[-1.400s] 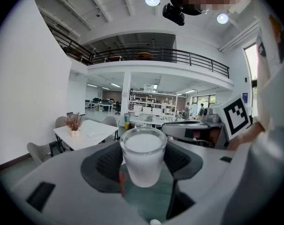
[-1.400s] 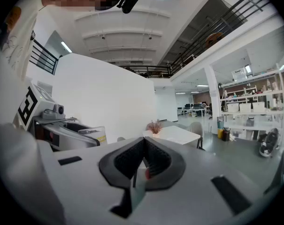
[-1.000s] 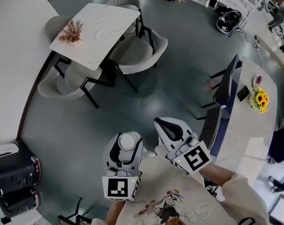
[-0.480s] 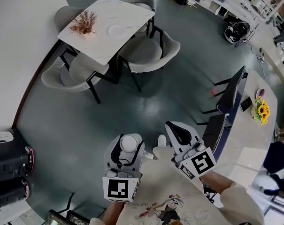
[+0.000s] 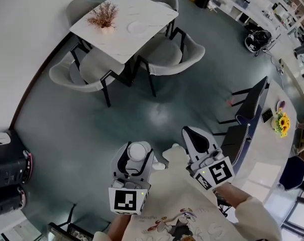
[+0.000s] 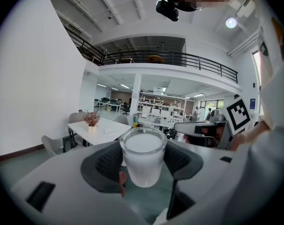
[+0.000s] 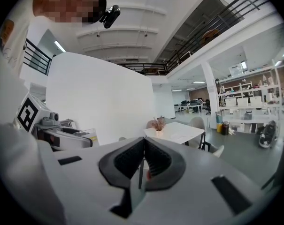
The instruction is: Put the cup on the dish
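A frosted white cup (image 5: pixel 137 151) (image 6: pixel 142 156) stands upright between the jaws of my left gripper (image 5: pixel 136 154) (image 6: pixel 142 165), which is shut on it and carried at waist height above the grey floor. My right gripper (image 5: pixel 193 137) (image 7: pixel 142 162) is beside it, shut with nothing between its pads. The dish (image 5: pixel 137 27) (image 6: pixel 110 131) is a pale round plate on the white marble table (image 5: pixel 146 9) (image 7: pixel 179 131), far ahead of both grippers. A dried-plant vase (image 5: pixel 104 15) (image 6: pixel 91 121) stands on the same table, left of the dish.
Grey chairs (image 5: pixel 172 51) ring the table. A black chair (image 5: pixel 247 109) and a pale counter with sunflowers (image 5: pixel 281 123) are at the right. Black cases (image 5: pixel 6 177) sit at the lower left by the white wall (image 5: pixel 21 44).
The table and chairs have slid down and right in the head view, so they are closer. Both grippers keep their pose; the cup stays in the left one.
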Demonstrator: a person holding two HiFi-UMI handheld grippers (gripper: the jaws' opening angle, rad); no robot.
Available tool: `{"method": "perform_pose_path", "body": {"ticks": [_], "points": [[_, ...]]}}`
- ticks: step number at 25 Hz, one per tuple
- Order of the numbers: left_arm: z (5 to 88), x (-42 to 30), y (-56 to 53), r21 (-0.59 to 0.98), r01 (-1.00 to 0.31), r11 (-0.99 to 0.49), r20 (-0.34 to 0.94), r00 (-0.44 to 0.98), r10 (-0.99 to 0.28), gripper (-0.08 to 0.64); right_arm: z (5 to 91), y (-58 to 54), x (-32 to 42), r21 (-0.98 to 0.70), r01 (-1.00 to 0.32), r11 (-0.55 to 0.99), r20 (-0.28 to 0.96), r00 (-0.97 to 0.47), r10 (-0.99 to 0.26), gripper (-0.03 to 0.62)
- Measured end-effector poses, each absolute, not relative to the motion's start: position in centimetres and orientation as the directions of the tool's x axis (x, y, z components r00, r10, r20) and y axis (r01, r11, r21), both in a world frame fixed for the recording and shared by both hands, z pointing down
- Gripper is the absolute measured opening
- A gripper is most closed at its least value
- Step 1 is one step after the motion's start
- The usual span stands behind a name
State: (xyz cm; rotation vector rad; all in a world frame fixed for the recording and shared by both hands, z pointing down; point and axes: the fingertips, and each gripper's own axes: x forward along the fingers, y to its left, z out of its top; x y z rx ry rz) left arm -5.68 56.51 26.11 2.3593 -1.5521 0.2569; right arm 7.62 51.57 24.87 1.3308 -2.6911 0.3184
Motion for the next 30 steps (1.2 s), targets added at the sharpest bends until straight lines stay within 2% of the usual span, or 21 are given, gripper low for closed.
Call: {"method": "perform_pose_path", "body": {"ticks": [14,30], "points": [[26.0,-7.6,50.9,0.159,-0.911,-0.380,0.280,0.411,-0.868,0.272,25.6,45.6,5.3,-0.158,-0.798,0.582,0.195,-0.603,-0.774,0.006],[25.5,-5.3,27.2,0.105,-0.930,-0.352,0.337,0.366,-0.867,0.272,26.7,21.3,7.9,-0.246,-0.763,0.598,0.167,-0.641,-0.749,0.006]]}}
